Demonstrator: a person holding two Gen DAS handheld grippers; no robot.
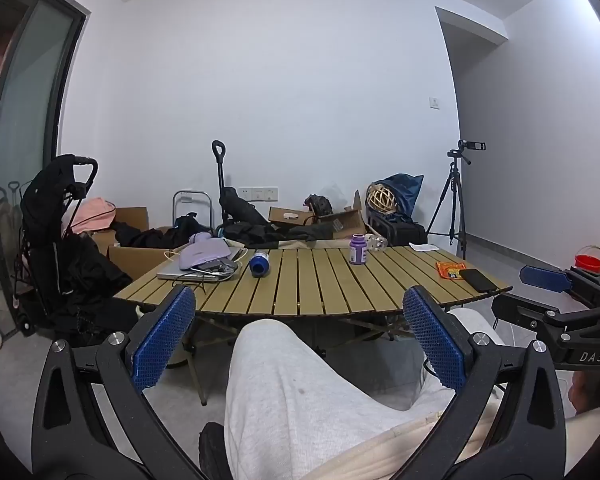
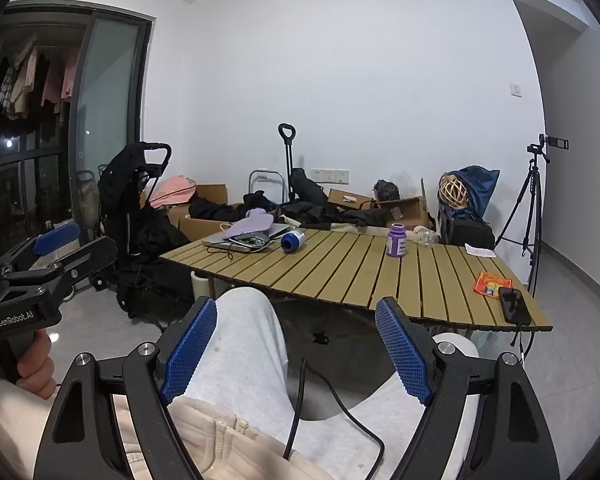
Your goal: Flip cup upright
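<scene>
A blue cup (image 1: 259, 264) lies on its side on the slatted wooden table (image 1: 320, 292), its mouth facing me; it also shows in the right wrist view (image 2: 291, 240). My left gripper (image 1: 300, 312) is open and empty, held over my lap well short of the table. My right gripper (image 2: 296, 320) is open and empty, also over my lap before the table's near edge. The right gripper shows at the right edge of the left wrist view (image 1: 556, 280).
On the table stand a purple jar (image 1: 357, 249), a laptop under a lilac pouch (image 1: 202, 256), an orange packet (image 1: 451, 270), a black phone (image 1: 477, 279), a clear bottle (image 1: 376, 243) and a white tissue (image 1: 423, 247). A stroller (image 1: 60, 240), boxes and a tripod (image 1: 456, 200) surround it.
</scene>
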